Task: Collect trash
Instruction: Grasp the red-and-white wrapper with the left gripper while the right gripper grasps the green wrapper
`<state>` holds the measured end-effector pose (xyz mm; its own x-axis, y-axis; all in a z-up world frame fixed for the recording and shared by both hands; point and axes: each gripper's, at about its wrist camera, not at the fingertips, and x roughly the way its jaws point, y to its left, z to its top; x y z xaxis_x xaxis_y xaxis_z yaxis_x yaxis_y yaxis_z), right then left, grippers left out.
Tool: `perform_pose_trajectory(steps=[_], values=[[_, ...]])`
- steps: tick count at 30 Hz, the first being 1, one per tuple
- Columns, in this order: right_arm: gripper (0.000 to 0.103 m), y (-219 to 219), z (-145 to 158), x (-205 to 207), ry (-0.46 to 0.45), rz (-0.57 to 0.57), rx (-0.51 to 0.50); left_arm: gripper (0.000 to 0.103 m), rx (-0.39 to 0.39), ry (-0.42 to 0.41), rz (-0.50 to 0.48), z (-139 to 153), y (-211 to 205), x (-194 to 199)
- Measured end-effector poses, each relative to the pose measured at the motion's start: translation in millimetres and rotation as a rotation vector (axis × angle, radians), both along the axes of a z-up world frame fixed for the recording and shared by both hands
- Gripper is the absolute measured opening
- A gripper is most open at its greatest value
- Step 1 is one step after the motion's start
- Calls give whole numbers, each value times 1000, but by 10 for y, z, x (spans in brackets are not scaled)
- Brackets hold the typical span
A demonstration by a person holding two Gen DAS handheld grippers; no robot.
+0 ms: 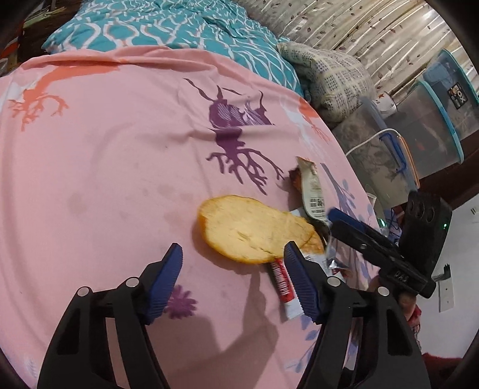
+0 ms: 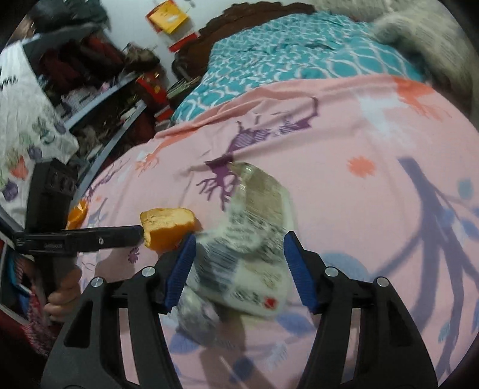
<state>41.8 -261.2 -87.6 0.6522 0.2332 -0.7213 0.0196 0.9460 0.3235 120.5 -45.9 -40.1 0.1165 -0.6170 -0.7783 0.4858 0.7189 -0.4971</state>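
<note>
A large piece of orange peel lies on the pink bedsheet, just ahead of my open left gripper. A red and white wrapper lies under my left gripper's right finger. A white printed wrapper lies beyond the peel. My right gripper is open, its fingers on either side of that crumpled white wrapper, not closed on it. The peel sits to the left of it, by the left gripper's tip. The right gripper also shows in the left wrist view.
A teal patterned quilt and a checked pillow lie at the far end of the bed. Clear storage bins stand right of the bed. Cluttered shelves stand on the other side. The bed edge is close to the trash.
</note>
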Motion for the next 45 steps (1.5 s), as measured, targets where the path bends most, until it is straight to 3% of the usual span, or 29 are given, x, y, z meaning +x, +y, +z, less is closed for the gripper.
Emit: perform_pose_trajectory(steps=[3,4,6,8,10,13,16,20,23,24,28,31,36,40,45], values=[[63,68,-38,61,22,-59,-171,62,-12,36,30,-44,-78,28],[63,40,-40,30,11,-117,-255,59,3,25,44,-41,-110,43],[63,-45,-31,-64,-1,-179,-314,53,57,-24,71,-36,-179,92],[63,-146,-5,-142,-8,-206,-295,37,120,-93,98,-33,-243,148],[63,-255,50,-266,-31,-234,-248,28,195,-158,119,-32,-314,211],[64,-321,181,-467,-96,-229,-132,24,232,-190,151,-30,-326,309],[64,-236,263,-601,-139,-137,9,24,208,-170,171,-7,-212,344],[62,39,173,-634,-89,-18,56,32,189,-191,222,117,55,316],[48,165,10,-577,-34,33,122,35,132,-170,210,205,245,230],[46,235,-37,-552,-21,57,137,39,115,-163,194,227,271,184],[47,635,-74,-572,-15,236,179,70,63,-167,69,294,238,-146],[50,824,-14,-624,-36,313,97,73,54,-191,-39,343,51,-426],[54,542,-14,-788,-24,239,99,77,88,-267,-171,395,-396,-794],[54,242,-13,-1018,-17,149,103,78,206,-343,-226,268,-739,-964],[55,-165,-15,-1131,-39,17,173,75,302,-276,-227,-43,-938,-946]])
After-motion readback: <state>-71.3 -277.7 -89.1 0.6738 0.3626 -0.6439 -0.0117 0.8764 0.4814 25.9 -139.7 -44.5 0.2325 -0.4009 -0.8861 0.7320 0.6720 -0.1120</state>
